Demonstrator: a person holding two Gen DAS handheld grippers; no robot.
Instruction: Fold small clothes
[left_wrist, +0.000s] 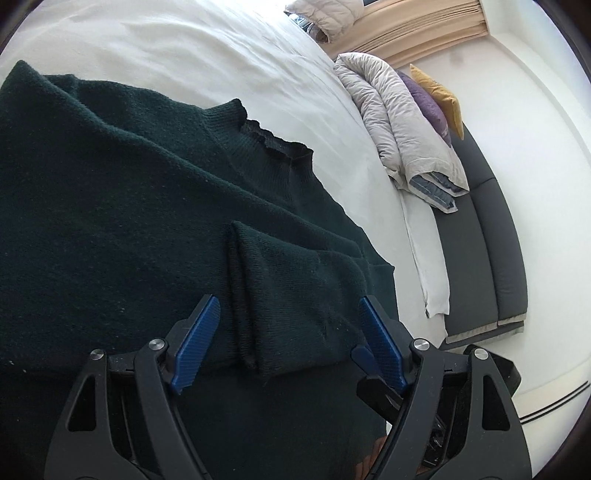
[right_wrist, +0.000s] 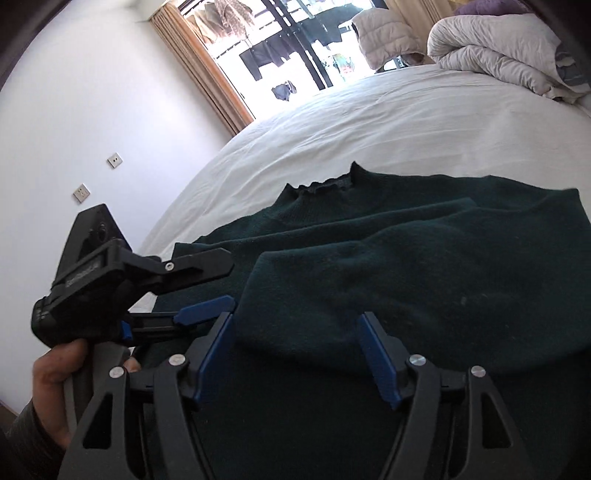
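Both sleeves lie folded across the green sweater (left_wrist: 110, 184); left tongs (left_wrist: 288, 343) and right tongs (right_wrist: 299, 350) released, poised over the hem to fold upward.

green sweater (right_wrist: 406, 266), white bed (right_wrist: 332, 125), open tongs (right_wrist: 295, 328)

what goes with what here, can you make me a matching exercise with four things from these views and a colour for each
Things:
1. sweater
2. bed sheet
3. curtain
4. pads of the right gripper

Colours:
A. white
B. blue
C. dark green
D. tan

Pairs: 1-C, 2-A, 3-D, 4-B
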